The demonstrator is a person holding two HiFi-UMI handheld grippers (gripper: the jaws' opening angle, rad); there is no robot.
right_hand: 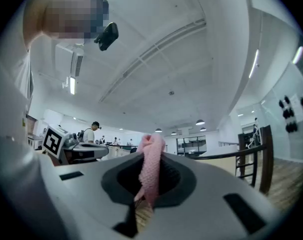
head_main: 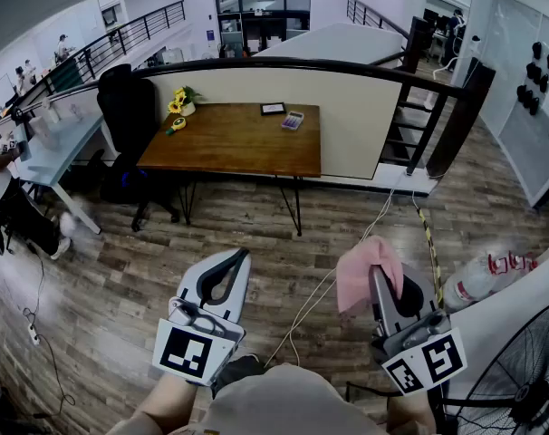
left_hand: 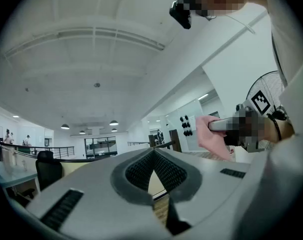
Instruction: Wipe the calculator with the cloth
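Pink cloth [head_main: 359,277] pinched in the right gripper [head_main: 378,272]; left gripper [head_main: 242,256] closed, empty.

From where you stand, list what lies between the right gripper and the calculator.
In the head view: plank floor crossed by a white cable, then bare tabletop up to the calculator.

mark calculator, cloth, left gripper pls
calculator [head_main: 292,120], head view, middle of its top face.
cloth [head_main: 361,276], head view, middle of the pink bunched fold.
left gripper [head_main: 245,255], head view, between its closed jaw tips.
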